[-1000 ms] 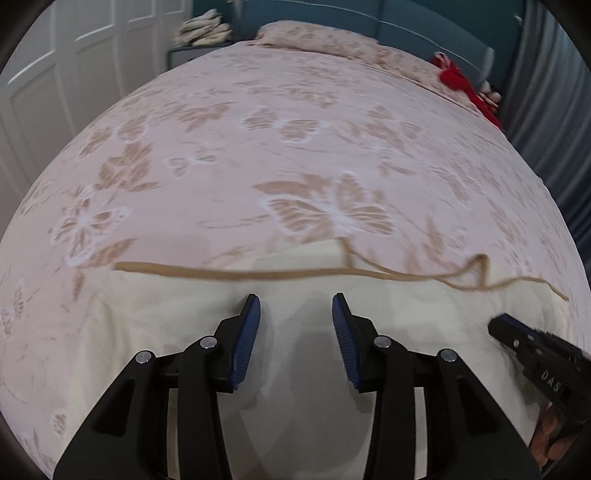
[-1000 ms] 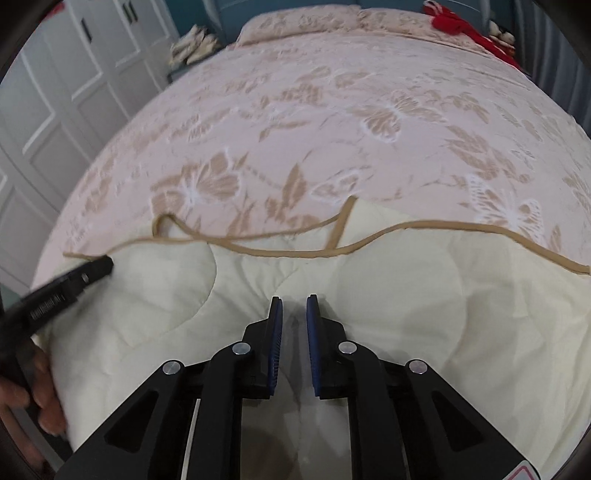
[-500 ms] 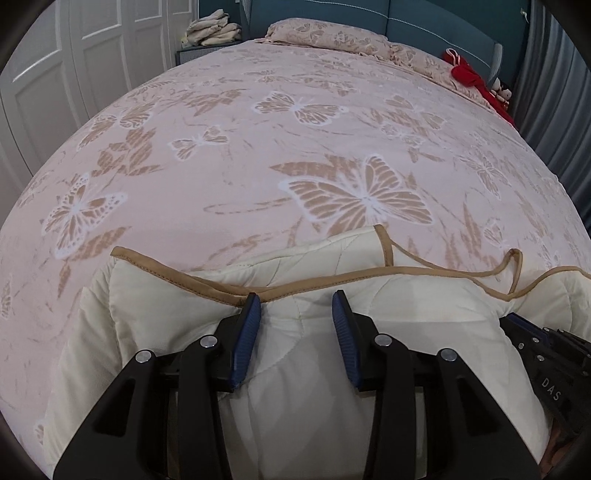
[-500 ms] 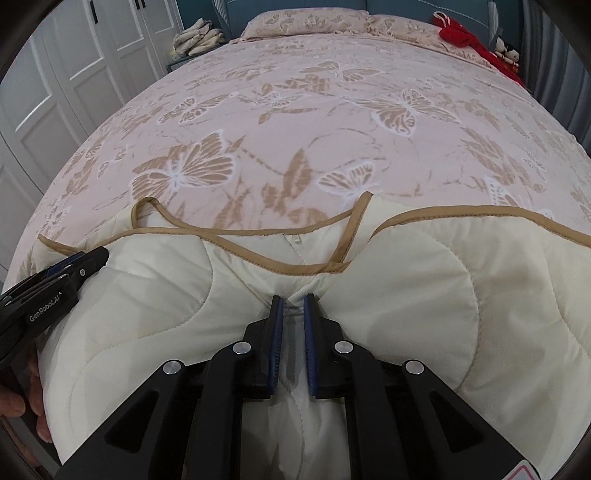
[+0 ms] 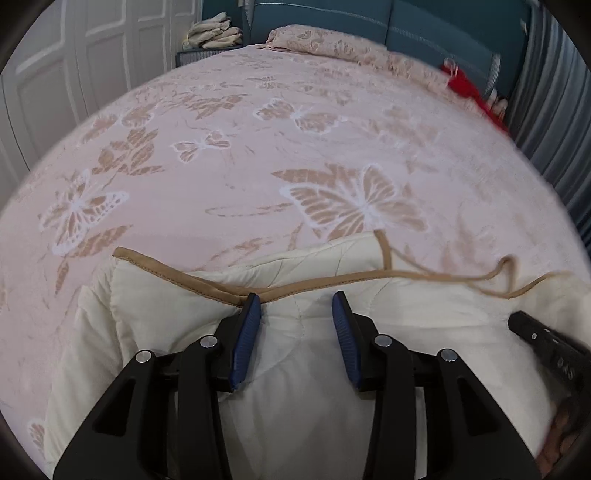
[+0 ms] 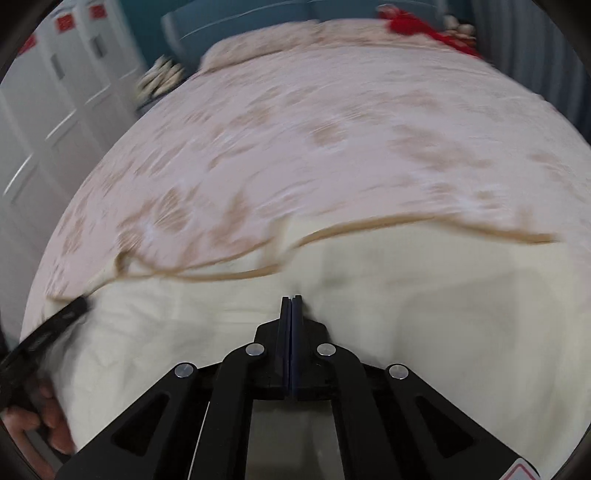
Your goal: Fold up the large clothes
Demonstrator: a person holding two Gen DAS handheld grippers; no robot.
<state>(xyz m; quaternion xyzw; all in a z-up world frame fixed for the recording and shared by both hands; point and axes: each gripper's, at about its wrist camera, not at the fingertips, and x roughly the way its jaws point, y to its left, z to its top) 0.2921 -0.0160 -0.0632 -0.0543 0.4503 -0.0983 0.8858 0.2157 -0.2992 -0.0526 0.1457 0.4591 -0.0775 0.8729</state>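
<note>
Two grippers are over the near end of the bed, and I'm working a cream quilted garment with tan binding that lies bunched on the pink butterfly bedspread. My left gripper has its blue pads standing apart with a thick fold of the cream fabric bulging up between them; the left pad sits right at the tan edge, but I cannot tell whether the pads actually press on the cloth. My right gripper has just been closing and its jaws now meet with no gap; the cream fabric puckers at the tip, though I cannot tell if any cloth is caught between them. That view is smeared with motion. From the left camera I see the right gripper's black body at the far right edge, over the garment. A red item lies near the pillows by the teal headboard
</note>
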